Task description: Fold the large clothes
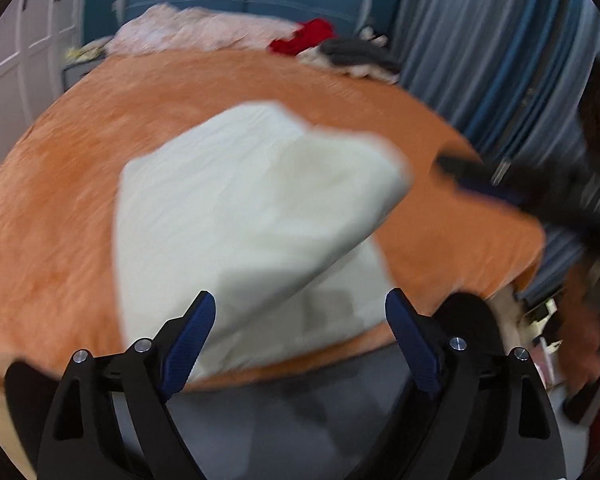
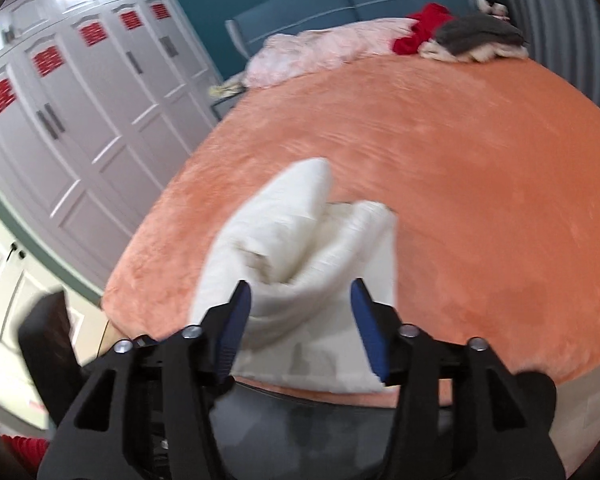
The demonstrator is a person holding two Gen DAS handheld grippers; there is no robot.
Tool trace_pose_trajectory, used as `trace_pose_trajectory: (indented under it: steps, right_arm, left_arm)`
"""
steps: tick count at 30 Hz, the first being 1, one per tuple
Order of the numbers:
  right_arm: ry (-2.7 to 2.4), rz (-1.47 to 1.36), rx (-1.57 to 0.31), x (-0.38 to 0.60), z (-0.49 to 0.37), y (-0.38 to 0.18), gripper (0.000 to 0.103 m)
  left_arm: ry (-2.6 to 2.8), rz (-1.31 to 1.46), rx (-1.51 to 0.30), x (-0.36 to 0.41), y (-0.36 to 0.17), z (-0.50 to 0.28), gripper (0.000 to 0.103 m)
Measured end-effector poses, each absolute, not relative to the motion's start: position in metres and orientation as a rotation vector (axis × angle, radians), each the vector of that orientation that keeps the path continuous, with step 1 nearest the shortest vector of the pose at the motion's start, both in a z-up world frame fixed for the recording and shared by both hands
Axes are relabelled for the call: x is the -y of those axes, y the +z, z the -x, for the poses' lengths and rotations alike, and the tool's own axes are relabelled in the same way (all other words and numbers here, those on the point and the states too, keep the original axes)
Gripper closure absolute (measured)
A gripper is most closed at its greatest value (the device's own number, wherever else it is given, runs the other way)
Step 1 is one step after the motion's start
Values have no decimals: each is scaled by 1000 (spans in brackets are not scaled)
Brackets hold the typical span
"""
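The left gripper [image 1: 300, 312] has its two blue fingers [image 1: 192, 340] spread wide apart, and nothing is between them. Just past them lies the white cloth [image 1: 240, 216], folded over on the orange bed cover [image 1: 60, 200], close to the bed's near edge. The right gripper [image 2: 300, 304] is open wide too, holding nothing. The same white cloth [image 2: 300, 232] sits right in front of its fingers [image 2: 236, 320] (one bunched-up part sticks up and is blurry). Farther back, at the head of the bed, are a pink blanket [image 2: 320, 48], a red cloth [image 2: 424, 28] and a grey pile [image 2: 476, 36]. A white wardrobe [image 2: 80, 100] stands off to the left.
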State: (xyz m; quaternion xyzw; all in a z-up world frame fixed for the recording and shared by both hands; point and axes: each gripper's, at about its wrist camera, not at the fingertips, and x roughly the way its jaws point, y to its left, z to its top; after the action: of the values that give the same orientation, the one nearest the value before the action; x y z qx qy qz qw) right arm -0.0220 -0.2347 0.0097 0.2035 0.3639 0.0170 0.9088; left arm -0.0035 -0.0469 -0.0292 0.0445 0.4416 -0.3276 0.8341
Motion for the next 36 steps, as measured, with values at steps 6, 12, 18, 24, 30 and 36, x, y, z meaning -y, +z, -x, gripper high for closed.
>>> trace_pose_trajectory:
  steps: [6, 12, 18, 24, 30, 36]
  right_arm:
    - [81, -352, -797, 209, -14, 5, 48]
    - [78, -282, -906, 196, -34, -16, 79]
    - [25, -288, -902, 212, -1, -22, 93]
    - [-94, -369, -994, 235, 34, -72, 94]
    - [-135, -380, -1088, 234, 32, -129, 94]
    - [-145, -390, -1115, 234, 20, -155, 94]
  left_arm:
    - [-512, -110, -1038, 7, -76, -7, 19]
    - [-408, -121, -1080, -4, -106, -28, 41]
    - [-431, -53, -1126, -17, -116, -44, 80]
    - [-457, -125, -1084, 1, -107, -35, 82]
    - [-450, -163, -1110, 8, -118, -34, 82]
    - [-438, -184, -1127, 9, -130, -35, 82]
